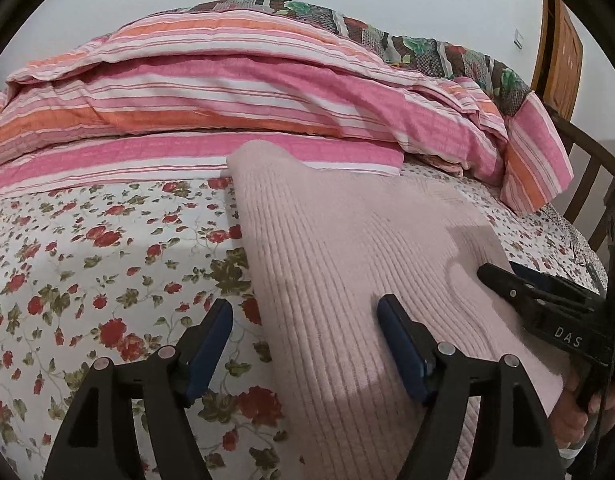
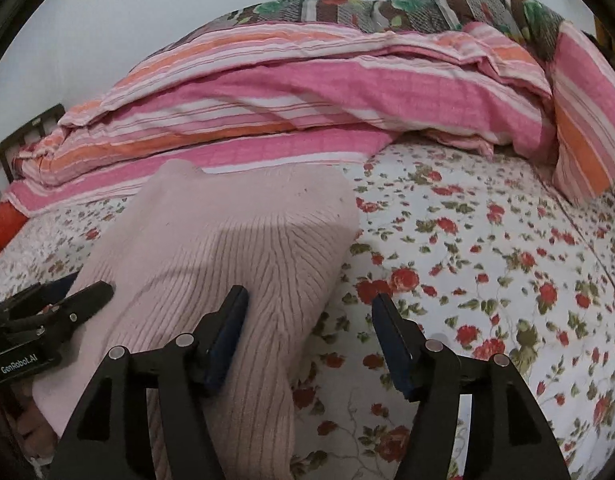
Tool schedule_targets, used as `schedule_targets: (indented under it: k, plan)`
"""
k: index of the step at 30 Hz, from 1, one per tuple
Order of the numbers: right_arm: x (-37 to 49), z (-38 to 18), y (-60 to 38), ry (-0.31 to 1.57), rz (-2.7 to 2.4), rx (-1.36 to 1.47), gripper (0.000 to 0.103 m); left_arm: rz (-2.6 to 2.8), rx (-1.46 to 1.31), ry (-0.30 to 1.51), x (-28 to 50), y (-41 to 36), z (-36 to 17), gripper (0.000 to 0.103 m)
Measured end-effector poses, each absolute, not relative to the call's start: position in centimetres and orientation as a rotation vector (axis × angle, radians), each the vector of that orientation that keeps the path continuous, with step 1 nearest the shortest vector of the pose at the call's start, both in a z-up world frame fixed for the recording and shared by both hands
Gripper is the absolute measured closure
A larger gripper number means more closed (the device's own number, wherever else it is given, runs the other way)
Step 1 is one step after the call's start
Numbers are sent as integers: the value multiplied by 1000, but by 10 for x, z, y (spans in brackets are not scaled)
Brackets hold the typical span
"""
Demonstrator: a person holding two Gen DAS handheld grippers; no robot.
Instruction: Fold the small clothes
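Note:
A pale pink ribbed knit garment lies on the flowered bed sheet, stretching from the near edge toward the striped quilt. My left gripper is open, straddling the garment's left edge, holding nothing. My right gripper is open over the garment's right edge, its left finger above the knit. Each gripper shows in the other view: the right gripper at the garment's right side, the left gripper at its left side.
A folded pink, orange and white striped quilt lies across the back of the bed, with a dark flowered blanket behind it. A wooden chair stands at the right. The flowered sheet spreads right of the garment.

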State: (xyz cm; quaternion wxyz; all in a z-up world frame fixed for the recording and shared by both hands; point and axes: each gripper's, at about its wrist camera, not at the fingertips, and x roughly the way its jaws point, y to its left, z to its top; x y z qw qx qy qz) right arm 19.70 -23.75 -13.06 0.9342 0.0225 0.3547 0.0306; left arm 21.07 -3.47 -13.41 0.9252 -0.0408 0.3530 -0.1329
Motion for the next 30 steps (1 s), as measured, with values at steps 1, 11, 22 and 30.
schedule_targets:
  k: [1, 11, 22, 30]
  plan:
    - [195, -130, -234, 719, 44, 23, 42, -268, -80, 721, 210, -35, -134, 27]
    - [182, -129, -237, 733, 21, 18, 42, -255, -82, 711, 194, -33, -133, 27]
    - [171, -123, -241, 749, 42, 14, 42, -254, -67, 701, 177, -29, -129, 28]
    - [179, -93, -239, 670, 64, 27, 42, -231, -125, 683, 197, -14, -108, 31]
